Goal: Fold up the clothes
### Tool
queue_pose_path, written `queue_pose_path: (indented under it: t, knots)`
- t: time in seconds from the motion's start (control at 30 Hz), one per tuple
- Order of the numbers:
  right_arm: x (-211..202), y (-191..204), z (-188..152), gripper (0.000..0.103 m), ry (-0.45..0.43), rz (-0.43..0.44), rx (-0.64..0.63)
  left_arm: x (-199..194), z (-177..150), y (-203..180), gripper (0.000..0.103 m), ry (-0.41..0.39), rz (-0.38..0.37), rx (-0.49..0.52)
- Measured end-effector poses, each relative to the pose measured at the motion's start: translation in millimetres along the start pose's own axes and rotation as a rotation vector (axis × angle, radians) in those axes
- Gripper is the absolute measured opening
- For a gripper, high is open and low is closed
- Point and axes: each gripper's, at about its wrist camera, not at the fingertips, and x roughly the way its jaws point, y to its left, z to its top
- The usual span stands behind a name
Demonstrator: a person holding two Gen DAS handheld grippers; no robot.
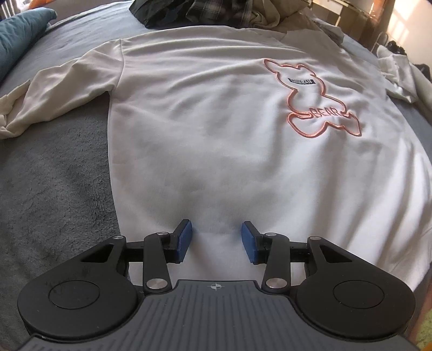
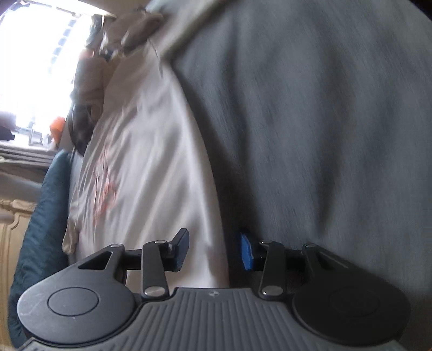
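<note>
Left wrist view: white sweatshirt (image 1: 216,140) spread flat on grey bed cover (image 1: 54,183), front up, pink bear outline (image 1: 316,100) with "BEAR" lettering right of centre. One sleeve (image 1: 54,91) stretched out to the left, cuff end bunched at frame edge. Left gripper (image 1: 217,241) above the near hem area, pointed steeply down at the fabric. Jaws part-open, blue pads (image 1: 185,240) clearly apart, only flat white cloth visible in the gap. No pinch, no fold raised between pads; contact with cloth can't tell. Pile of dark and plaid clothes (image 1: 205,10) past the far end of the sweatshirt, teal pillow (image 1: 21,35) top left, more pale garments (image 1: 399,73) at right edge.

Right wrist view: heavily rolled, horizon near vertical, strong motion blur. Right gripper (image 2: 216,252) over the side edge of the same sweatshirt (image 2: 151,167), where white fabric meets grey bed cover (image 2: 324,135). Edge of the garment runs straight into the gap: left pad (image 2: 183,248) over white cloth, right pad (image 2: 247,252) over grey cover in shadow. Jaws part-open, similar gap to the other side, nothing clamped as far as visible. Touching the fabric or just above: can't tell through blur. Bear print (image 2: 104,186) smeared, left of centre. Teal pillow (image 2: 43,210) along lower left, bright window (image 2: 35,67) top left, blurred clothes heap (image 2: 127,35) near top.
</note>
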Motion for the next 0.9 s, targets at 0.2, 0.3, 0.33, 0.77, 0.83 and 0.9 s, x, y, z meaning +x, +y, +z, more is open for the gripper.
queue_pose_path:
  t: [0.2, 0.3, 0.33, 0.77, 0.83, 0.9]
  knots:
    - [6, -3, -41, 0.022, 0.066, 0.047, 0.056, 2, 11, -5, 0.041, -0.055, -0.018, -0.027]
    - [-5, 6, -46, 0.006, 0.029, 0.034, 0.034, 4, 17, -13, 0.041, -0.082, -0.020, -0.003]
    - [-16, 10, -47, 0.005, 0.001, 0.053, 0.019, 5, 19, -17, 0.041, -0.087, -0.017, 0.013]
    - [-88, 39, -76, 0.004, -0.115, -0.008, 0.022, 14, 17, -34, 0.041, -0.104, 0.043, 0.138]
    - [-80, 30, -75, 0.004, -0.103, -0.036, 0.042, 12, 17, -34, 0.041, -0.106, 0.046, 0.140]
    - [-73, 22, -72, 0.004, -0.088, -0.049, 0.062, 9, 17, -33, 0.041, -0.111, 0.053, 0.144]
